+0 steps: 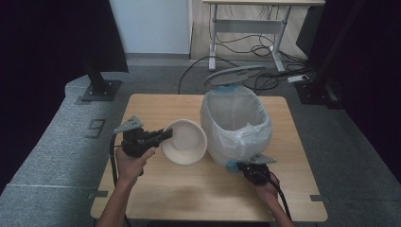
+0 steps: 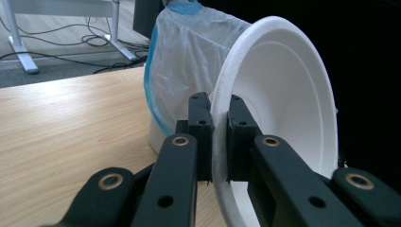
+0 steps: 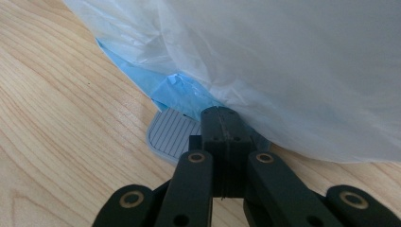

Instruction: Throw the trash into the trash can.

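The right gripper [image 1: 254,171], jaws closed, presses the grey ribbed pedal [image 3: 171,135] at the white-bagged pedal bin [image 1: 236,125], probably holding its lid up. Beside the bin, over the tabletop [image 1: 156,198], the left gripper [image 1: 163,136] pinches the white foam bowl's [image 1: 185,142] rim; tip it well over the opening.

Lab: black curtains [image 1: 42,38], floor cables [image 1: 246,49], desk [image 1: 255,28].

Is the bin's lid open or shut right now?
Open. The lid stands raised behind the bin, whose bag-lined mouth is uncovered, while the right gripper presses the pedal.
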